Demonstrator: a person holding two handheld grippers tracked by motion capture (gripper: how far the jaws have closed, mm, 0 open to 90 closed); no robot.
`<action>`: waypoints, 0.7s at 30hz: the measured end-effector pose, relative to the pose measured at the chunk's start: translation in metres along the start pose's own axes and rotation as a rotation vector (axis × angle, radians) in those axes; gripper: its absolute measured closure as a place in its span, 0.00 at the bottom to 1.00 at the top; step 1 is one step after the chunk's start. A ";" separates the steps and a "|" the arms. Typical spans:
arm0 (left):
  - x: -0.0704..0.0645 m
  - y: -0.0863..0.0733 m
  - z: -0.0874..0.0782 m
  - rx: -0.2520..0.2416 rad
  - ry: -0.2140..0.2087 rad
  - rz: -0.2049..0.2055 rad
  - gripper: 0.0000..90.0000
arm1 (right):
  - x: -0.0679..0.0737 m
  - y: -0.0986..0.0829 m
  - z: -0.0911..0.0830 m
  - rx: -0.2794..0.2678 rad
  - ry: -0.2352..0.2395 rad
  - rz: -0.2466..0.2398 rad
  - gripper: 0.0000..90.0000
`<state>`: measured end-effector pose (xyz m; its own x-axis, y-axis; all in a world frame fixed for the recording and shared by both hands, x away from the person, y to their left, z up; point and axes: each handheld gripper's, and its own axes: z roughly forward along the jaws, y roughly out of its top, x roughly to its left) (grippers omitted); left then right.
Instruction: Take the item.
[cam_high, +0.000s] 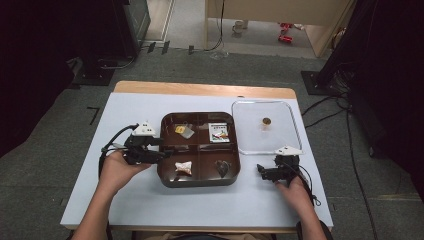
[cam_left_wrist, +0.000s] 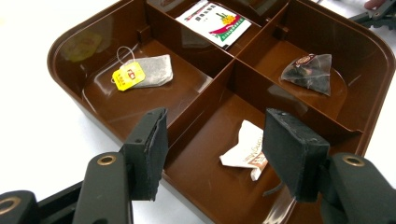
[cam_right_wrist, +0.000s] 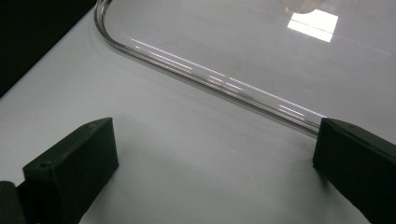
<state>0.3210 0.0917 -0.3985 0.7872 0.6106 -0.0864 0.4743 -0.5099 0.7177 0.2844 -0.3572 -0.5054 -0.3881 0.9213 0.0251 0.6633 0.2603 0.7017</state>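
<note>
One brown tray (cam_high: 165, 150) — four compartments, four tea packets; one clear lid (cam_high: 290, 120).

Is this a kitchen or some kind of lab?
Probably a lab or recording room, not a kitchen. A person holds a cabled gripper over a brown tray on a white table, with dark equipment stands and cables on a grey carpet.

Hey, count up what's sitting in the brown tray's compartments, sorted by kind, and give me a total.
Flat tea bag with yellow tag: 1
Pyramid tea bag: 1
Printed sachet: 1
Crumpled white packet: 1
Total: 4, one in each compartment of the tray.
</note>
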 end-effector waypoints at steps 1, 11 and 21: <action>0.000 0.000 0.000 0.000 0.000 0.000 0.46 | 0.000 0.000 0.000 0.000 0.000 0.000 0.00; -0.014 0.004 0.012 0.010 -0.042 0.045 0.44 | 0.000 0.000 0.000 0.000 0.000 0.000 0.00; -0.025 0.000 0.034 0.073 -0.096 0.100 0.40 | 0.000 0.000 0.000 0.000 0.000 -0.001 0.00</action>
<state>0.3149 0.0560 -0.4198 0.8644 0.4956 -0.0851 0.4163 -0.6104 0.6739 0.2844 -0.3572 -0.5054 -0.3885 0.9211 0.0249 0.6631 0.2607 0.7017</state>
